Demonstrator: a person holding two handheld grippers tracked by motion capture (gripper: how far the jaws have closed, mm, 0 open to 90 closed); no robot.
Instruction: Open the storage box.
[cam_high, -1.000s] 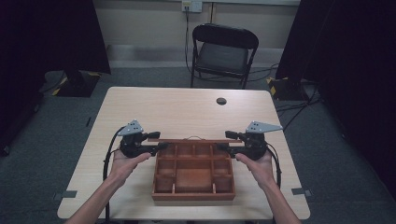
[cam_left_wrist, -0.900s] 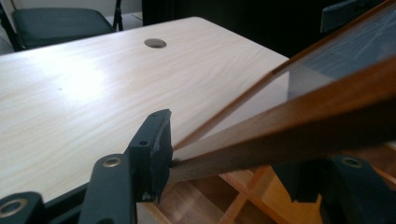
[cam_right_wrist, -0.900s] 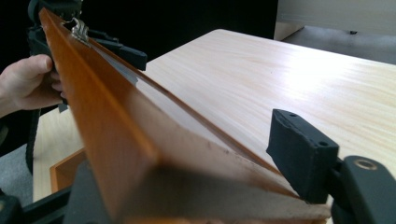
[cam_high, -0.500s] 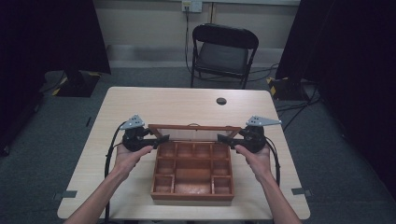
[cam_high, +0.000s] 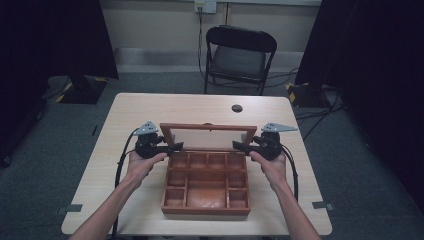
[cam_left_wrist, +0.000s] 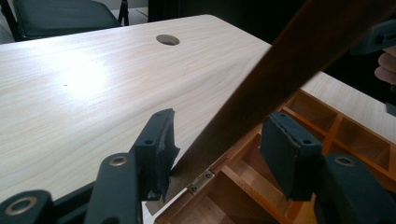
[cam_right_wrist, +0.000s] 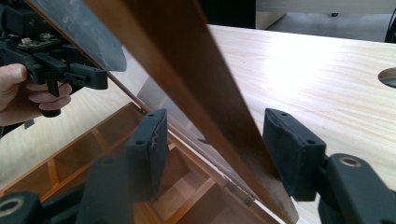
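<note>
Straddling the raised glass-paned wooden lid (cam_high: 208, 135) of the brown compartmented wooden box (cam_high: 206, 183), the left gripper (cam_high: 172, 146) and the right gripper (cam_high: 239, 145) sit at the lid's two side rails, near the hinges. The box rests toward the near edge of the pale wooden surface (cam_high: 150, 107), and its lid stands tilted up from the back wall. In the left gripper view, the jaws are spread with the lid's rail (cam_left_wrist: 261, 88) slanting through the gap; one pad sits against or just beside the wood, the other apart from it, and they have just been closing. In the right gripper view, the rail (cam_right_wrist: 201, 79) passes between the spread jaws, and whether either pad touches it cannot be told; these jaws too have been closing.
</note>
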